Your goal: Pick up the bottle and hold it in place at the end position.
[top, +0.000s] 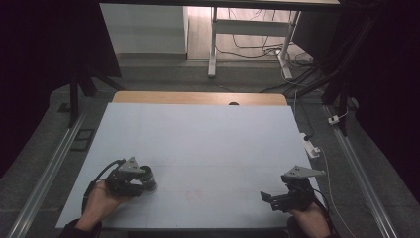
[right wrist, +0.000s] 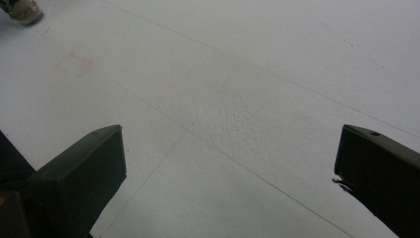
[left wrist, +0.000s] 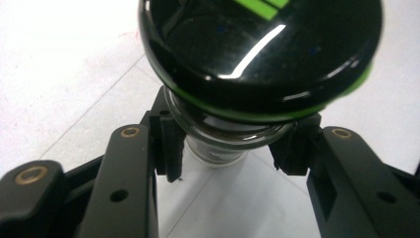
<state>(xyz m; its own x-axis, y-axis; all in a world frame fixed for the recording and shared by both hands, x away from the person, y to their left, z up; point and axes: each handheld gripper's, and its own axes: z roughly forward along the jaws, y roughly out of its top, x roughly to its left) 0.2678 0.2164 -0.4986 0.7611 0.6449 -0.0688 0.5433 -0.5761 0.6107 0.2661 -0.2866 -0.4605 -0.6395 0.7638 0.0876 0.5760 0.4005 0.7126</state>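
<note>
The left gripper is clamped on a glass jar with a glossy black lid. In the left gripper view its two black jaws press against the clear glass just under the lid, one pad on each side, and the lid carries a bright green band around its edge along with green stripes on its top. The jar's base rests on the white table (a thin seam line in the surface runs beneath it).

From the high view, the left gripper sits near the front left corner of the table, held by the person's left hand, with the jar a small dark shape at its tip. The right gripper is at the front right of the table, well apart from the jar, held by the right hand and pointing across toward the left.

In the right gripper view, the right gripper has its jaws spread wide with nothing between them but bare white table. A faint orange-brown stain marks the surface farther off, and the bottom of the jar peeks in at the upper left corner.
</note>
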